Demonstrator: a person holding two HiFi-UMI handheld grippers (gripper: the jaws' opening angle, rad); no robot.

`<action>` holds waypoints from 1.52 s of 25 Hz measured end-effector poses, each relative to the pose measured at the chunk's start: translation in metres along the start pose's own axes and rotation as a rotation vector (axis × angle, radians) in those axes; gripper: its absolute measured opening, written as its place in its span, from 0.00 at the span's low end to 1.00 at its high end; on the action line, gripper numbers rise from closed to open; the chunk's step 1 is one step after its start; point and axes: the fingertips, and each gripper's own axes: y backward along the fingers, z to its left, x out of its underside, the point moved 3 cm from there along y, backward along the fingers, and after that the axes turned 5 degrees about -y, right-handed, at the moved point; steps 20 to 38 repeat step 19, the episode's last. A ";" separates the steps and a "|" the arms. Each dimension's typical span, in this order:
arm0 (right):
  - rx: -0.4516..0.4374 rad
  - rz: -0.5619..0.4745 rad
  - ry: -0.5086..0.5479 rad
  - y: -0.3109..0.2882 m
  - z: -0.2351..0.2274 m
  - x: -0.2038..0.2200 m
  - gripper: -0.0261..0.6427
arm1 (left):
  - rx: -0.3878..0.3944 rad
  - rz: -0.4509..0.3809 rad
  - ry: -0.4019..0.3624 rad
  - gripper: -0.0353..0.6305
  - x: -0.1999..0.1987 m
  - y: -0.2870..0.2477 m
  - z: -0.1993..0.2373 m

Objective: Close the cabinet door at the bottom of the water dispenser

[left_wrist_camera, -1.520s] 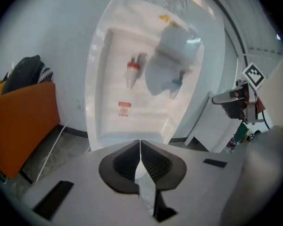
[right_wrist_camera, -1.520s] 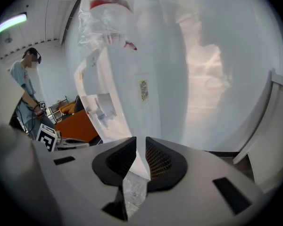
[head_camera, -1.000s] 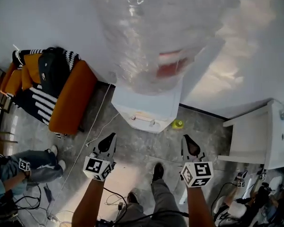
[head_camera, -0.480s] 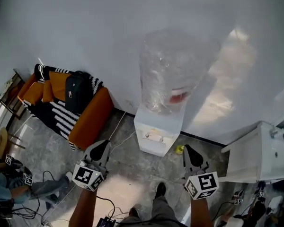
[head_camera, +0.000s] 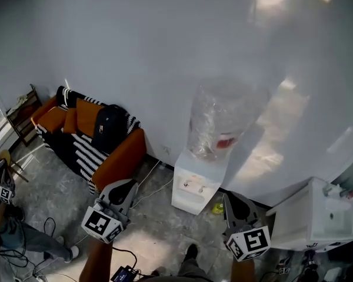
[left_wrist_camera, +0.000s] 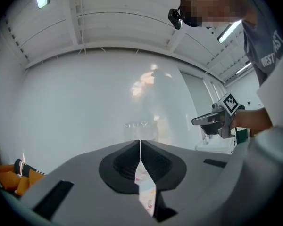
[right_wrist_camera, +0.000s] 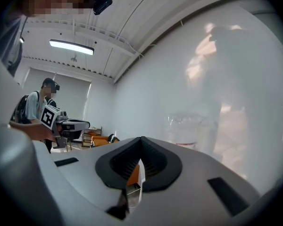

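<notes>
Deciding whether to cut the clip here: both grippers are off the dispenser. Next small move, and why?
Probably just lower both grippers and stop. The left gripper and right gripper are shut, empty and well short of the water dispenser, whose lower front looks flush in the head view, no door swung out, though it is small there.

Cabinet door of the water dispenser, too small, state unclear.

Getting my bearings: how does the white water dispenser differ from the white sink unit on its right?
The white water dispenser is narrow, the white sink unit wider. The dispenser carries a clear plastic bottle; the sink unit has a basin on top. Both stand by the wall.
</notes>
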 end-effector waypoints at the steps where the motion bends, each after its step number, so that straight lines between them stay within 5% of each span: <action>1: -0.013 -0.016 0.000 -0.003 -0.003 0.012 0.08 | -0.006 -0.006 -0.012 0.08 0.008 0.000 -0.004; 4: -0.049 -0.055 -0.014 -0.015 -0.016 0.045 0.08 | -0.026 -0.018 -0.056 0.08 0.027 -0.005 -0.015; 10: -0.045 -0.067 0.029 0.012 -0.001 0.011 0.08 | -0.004 -0.073 -0.086 0.08 -0.015 0.018 -0.035; 14: -0.045 -0.088 0.032 0.002 -0.001 0.028 0.08 | 0.001 -0.086 -0.126 0.08 -0.003 0.019 -0.034; 19: -0.027 -0.090 0.019 0.002 0.005 0.056 0.08 | 0.018 -0.080 -0.132 0.08 0.021 0.025 -0.035; 38: -0.027 -0.090 0.019 0.002 0.005 0.056 0.08 | 0.018 -0.080 -0.132 0.08 0.021 0.025 -0.035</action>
